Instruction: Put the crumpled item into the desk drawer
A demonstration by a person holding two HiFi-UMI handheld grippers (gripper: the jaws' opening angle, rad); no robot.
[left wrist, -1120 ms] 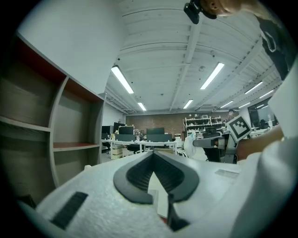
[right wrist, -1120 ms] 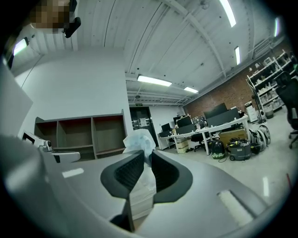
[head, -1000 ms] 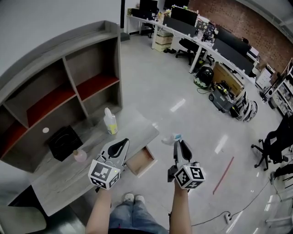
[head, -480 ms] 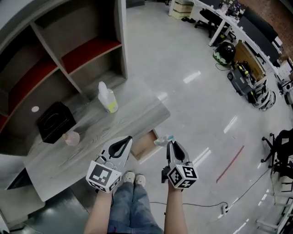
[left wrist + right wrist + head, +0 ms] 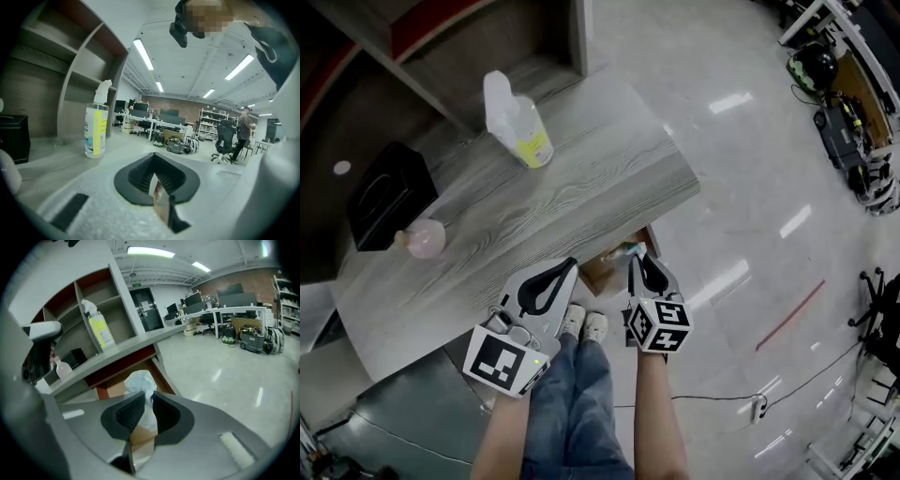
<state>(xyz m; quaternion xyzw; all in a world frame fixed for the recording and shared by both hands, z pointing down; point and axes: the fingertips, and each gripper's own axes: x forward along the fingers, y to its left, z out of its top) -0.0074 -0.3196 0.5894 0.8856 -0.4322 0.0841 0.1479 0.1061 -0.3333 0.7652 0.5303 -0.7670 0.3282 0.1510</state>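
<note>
Right gripper view, white crumpled plastic item [image 5: 139, 380] is pinched between the narrowly set jaws of the right gripper [image 5: 146, 398], held over the open brown wooden desk drawer [image 5: 112, 389], left gripper [image 5: 154, 161] is seen with jaws closed together, nothing gripped, near the front edge of the grey wood-grain desk [image 5: 581, 187].

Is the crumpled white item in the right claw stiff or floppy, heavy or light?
Probably floppy: the crumpled item bulges and folds past the right claw pinching it. Likely light, since that small pinch carries it. Unlikely to roll, being irregular.
</note>
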